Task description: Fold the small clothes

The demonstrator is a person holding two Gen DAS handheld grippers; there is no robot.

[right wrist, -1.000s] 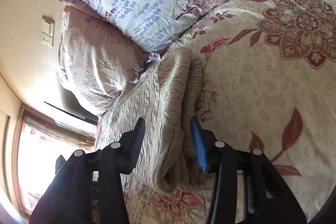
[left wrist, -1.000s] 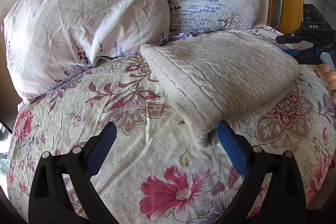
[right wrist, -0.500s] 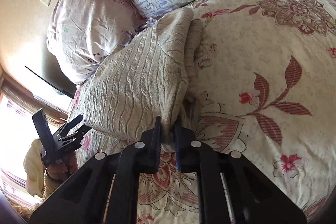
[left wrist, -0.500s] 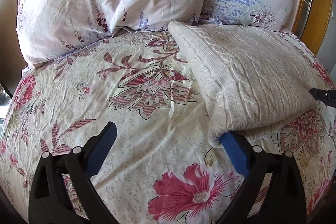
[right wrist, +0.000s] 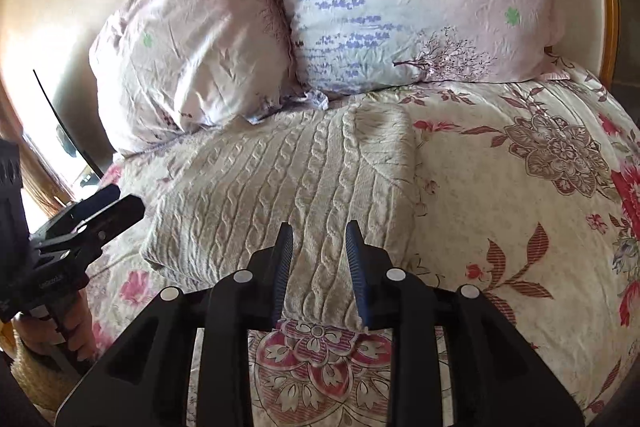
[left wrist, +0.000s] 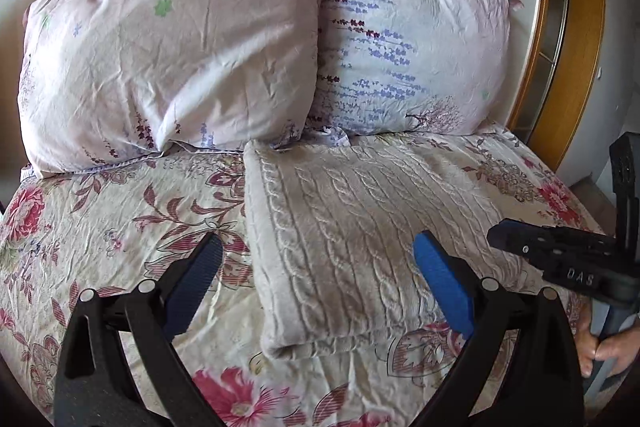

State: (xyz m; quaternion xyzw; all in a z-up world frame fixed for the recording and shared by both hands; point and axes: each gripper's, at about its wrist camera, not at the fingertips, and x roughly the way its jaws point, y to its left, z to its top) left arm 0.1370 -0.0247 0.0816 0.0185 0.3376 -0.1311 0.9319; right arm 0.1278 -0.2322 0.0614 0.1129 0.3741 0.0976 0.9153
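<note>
The left gripper stood spread wide, empty, above the folded knit sweater. The right gripper, narrowly parted and opening, hung over the sweater's near edge, pinching nothing. The sweater lay on the floral bedspread, touching the pillows.

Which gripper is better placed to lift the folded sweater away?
Probably right gripper: its opening jaws frame the sweater's near edge. The left gripper is wide open above its corner.
</note>
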